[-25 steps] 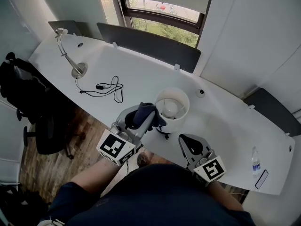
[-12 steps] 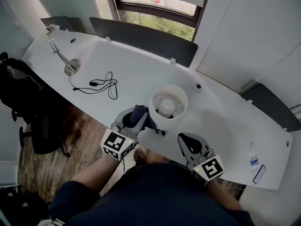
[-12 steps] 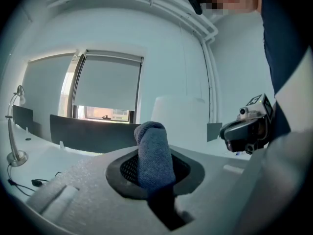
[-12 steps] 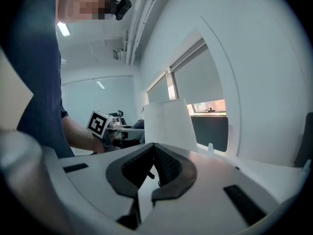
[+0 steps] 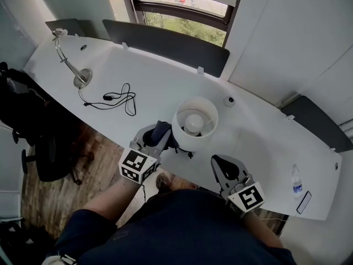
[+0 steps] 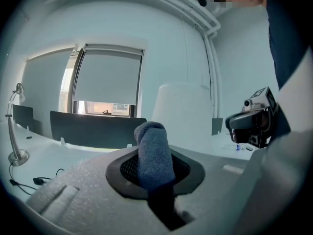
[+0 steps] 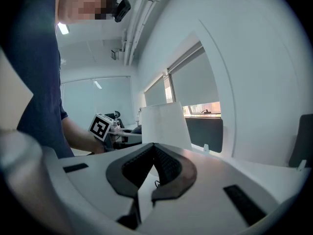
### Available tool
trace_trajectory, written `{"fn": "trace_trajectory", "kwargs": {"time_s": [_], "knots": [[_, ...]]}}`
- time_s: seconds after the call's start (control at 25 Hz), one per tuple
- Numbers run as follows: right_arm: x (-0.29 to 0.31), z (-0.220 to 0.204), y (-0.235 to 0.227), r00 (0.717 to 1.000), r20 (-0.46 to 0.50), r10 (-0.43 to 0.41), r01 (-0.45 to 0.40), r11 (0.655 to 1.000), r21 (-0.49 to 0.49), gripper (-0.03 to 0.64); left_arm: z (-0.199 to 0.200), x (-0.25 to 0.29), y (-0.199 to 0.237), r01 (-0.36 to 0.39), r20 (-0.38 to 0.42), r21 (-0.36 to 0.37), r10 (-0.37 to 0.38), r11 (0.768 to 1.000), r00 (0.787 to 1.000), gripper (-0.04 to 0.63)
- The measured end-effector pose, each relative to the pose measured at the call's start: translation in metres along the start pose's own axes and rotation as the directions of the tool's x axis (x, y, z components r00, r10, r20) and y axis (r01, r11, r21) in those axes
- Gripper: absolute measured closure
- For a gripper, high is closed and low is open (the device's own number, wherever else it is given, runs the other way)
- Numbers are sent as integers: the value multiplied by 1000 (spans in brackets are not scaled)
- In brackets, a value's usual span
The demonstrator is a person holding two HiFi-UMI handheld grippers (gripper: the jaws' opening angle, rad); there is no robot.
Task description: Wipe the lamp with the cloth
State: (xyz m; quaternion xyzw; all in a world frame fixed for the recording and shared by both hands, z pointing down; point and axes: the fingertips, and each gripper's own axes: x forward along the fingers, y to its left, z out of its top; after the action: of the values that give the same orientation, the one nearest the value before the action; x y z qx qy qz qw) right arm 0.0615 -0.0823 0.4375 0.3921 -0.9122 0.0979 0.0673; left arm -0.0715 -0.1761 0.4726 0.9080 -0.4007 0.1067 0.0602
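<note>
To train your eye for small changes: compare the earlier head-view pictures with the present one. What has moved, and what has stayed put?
The left gripper, shut on the blue cloth, seems to have eased slightly down and back beside the left of the lamp. Nothing was grasped or released. The right gripper stays shut and empty at the desk edge; lamp and cable unchanged.

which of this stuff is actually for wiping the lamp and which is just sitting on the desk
For the job: lamp, cloth, left gripper shut on the cloth.
Lying about: cable, desk light, bottle; right gripper shut, empty.
</note>
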Motion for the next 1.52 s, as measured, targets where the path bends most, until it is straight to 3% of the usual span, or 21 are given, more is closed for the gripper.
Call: {"fn": "trace_trajectory", "kwargs": {"time_s": [0.4,0.84,1.16,1.52], "knots": [[-4,13,-2,998,56,-3,4,1000,-9,606,70,-7,-7,13,103,72,-20,997,994,528],[-13,11,-12,997,58,-45,45,999,10,606,119,11,8,38,196,136,-64,990,979,528],[-18,3,-22,996,30,-89,88,996,29,606,113,29,16,120,215,111,-142,987,966,528],[-16,-4,-24,992,-1,-123,123,990,64,606,64,54,31,174,142,44,-178,984,974,528]]}}
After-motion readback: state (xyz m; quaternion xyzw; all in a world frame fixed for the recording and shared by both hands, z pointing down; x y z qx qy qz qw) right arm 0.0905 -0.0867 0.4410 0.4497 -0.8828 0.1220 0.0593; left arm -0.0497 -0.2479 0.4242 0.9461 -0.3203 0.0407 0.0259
